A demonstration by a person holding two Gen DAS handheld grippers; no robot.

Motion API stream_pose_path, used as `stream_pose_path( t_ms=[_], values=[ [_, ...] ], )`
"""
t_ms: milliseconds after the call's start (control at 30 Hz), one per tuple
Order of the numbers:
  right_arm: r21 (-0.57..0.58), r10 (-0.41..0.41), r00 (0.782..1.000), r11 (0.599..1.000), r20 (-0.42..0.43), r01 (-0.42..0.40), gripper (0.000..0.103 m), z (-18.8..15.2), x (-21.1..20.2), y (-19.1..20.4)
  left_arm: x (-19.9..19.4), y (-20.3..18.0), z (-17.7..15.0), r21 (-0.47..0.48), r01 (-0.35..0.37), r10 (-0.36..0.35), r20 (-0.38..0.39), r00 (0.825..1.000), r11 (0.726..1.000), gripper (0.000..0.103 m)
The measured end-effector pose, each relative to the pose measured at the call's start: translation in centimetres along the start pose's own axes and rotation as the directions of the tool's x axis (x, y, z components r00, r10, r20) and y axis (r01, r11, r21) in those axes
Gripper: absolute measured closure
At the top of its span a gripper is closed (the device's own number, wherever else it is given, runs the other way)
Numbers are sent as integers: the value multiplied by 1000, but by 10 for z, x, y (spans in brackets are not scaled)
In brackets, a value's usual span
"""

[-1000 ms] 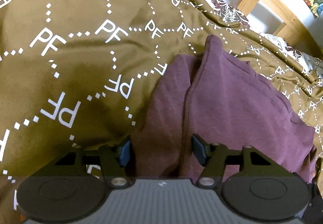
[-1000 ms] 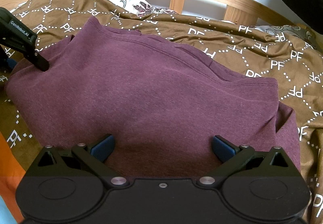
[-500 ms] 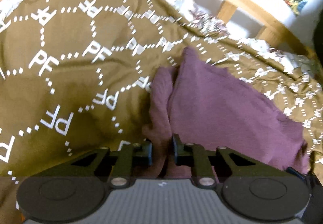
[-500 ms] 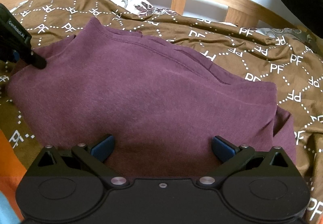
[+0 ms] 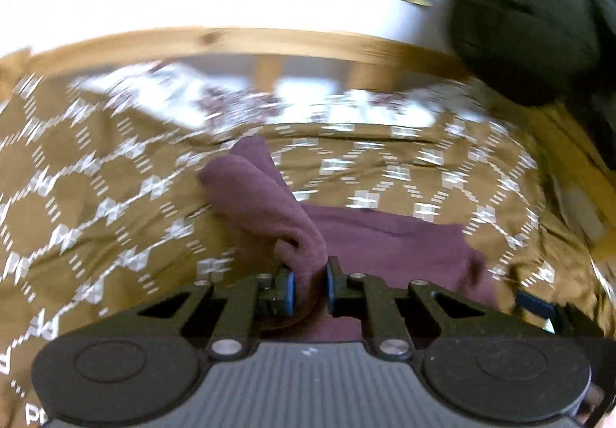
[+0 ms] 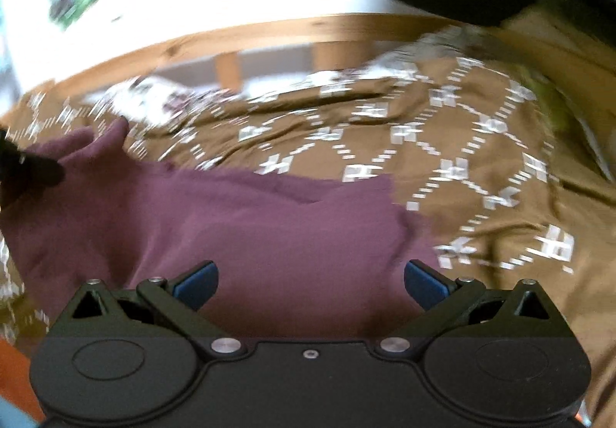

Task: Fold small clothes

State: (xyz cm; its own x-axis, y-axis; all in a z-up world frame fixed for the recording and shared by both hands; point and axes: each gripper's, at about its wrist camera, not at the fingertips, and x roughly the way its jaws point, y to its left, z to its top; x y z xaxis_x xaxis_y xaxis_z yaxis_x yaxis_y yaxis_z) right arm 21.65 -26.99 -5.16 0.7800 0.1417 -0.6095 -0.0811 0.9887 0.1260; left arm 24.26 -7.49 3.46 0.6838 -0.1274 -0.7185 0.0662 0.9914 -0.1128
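**Cloth, wood and matt plastic**

The maroon garment [image 6: 269, 227] is soft, matt knit cloth with a slightly fuzzy face. Beneath it the brown bedspread [image 6: 442, 166] is smooth woven cloth with a white printed pattern. At twelve o'clock the bed frame [image 5: 269, 42] is pale varnished wood, knotted. The left tool [image 5: 310, 287] is matt black plastic with blue rubbery pads [image 5: 289, 289].

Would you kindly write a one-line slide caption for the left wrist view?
Left gripper shut on a bunched fold of the maroon garment, above the brown patterned bedspread.

Both wrist views close, angled down across maroon garment [image 5: 385, 235] toward headboard [image 6: 269, 33]; shared.
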Motion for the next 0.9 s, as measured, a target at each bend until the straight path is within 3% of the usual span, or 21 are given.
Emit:
stream_pose_path(
  t_ms=[133,267,400,467,533,667,733,800,900],
  values=[
    [167,-20,1000,986,7,18,1,7,-14,-49,15,-59,-10,100,12,-10,-16,1000,995,87],
    [301,-33,999,953,18,26,0,6,-24,-90,40,-89,-31,129,33,-23,-81,996,991,86],
    [350,-40,999,937,35,25,0,6,-25,-113,50,-106,-56,212,55,-30,-120,992,976,85],
    [343,-49,998,939,33,34,0,6,-22,-118,46,-109,-61,228,95,-68,-125,990,969,76],
    [330,-68,997,942,26,56,0,7,-17,-120,41,-108,-63,221,142,-116,-126,985,965,48],
    [335,-69,997,941,25,57,1,5,-12,-123,21,-107,-61,222,203,-191,-73,979,954,27],
    [343,-52,998,939,44,34,1,4,-12,-123,-1,-105,-64,258,237,-247,6,969,937,15],
    [336,-30,997,942,70,5,1,5,-14,-120,-27,-102,-71,325,253,-302,107,947,911,4],
    [317,3,992,947,130,-44,0,7,-19,-112,-50,-94,-85,436,175,-284,199,938,883,1]
  ],
)
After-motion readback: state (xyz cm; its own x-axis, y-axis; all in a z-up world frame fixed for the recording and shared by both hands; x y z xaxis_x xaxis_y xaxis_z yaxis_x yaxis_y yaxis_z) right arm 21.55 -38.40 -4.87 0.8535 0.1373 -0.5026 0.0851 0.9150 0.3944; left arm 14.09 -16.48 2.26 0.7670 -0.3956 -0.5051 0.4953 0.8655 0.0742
